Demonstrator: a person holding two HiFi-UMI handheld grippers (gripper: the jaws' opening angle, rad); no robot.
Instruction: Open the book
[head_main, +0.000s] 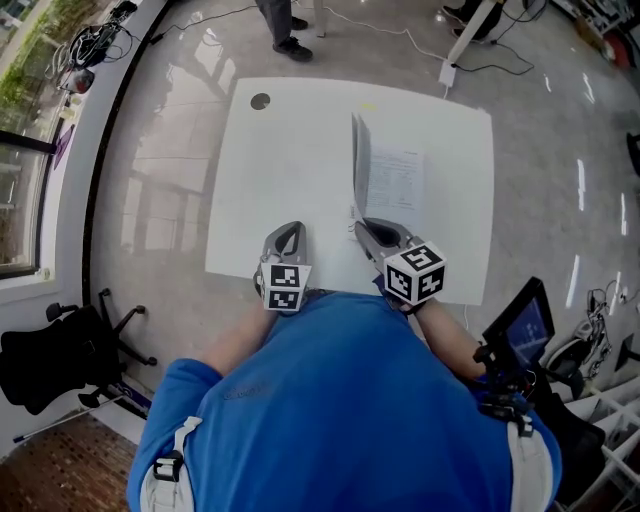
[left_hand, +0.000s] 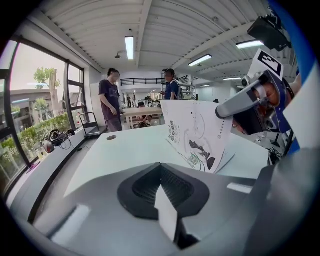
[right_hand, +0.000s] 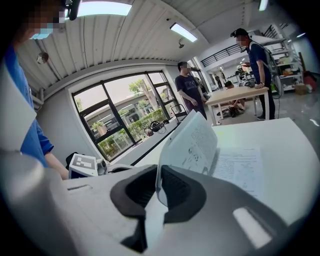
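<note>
Head view: we look steeply down on a white table (head_main: 290, 170); the book (head_main: 400, 185) lies on its right half.
Book: partly open, we judge; one printed page lies flat on the table.
Cover (head_main: 358, 160): it stands almost upright at the left side of the flat page, along the spine.
Right claw (head_main: 364, 226): closed on the near edge of the cover; in the right gripper view the sheet passes between the two dark pads.
Left claw (head_main: 289, 230): jaws together with nothing between them, above the near part of the table, left of the book and apart from it.
Step in hand: laying the cover over to the left.
How to do it well: we should swing the cover in an arc around the spine without pulling, so the book does not slide, and grip lightly to avoid a crease. If the book shifts, the left claw can press on the flat page.
</note>
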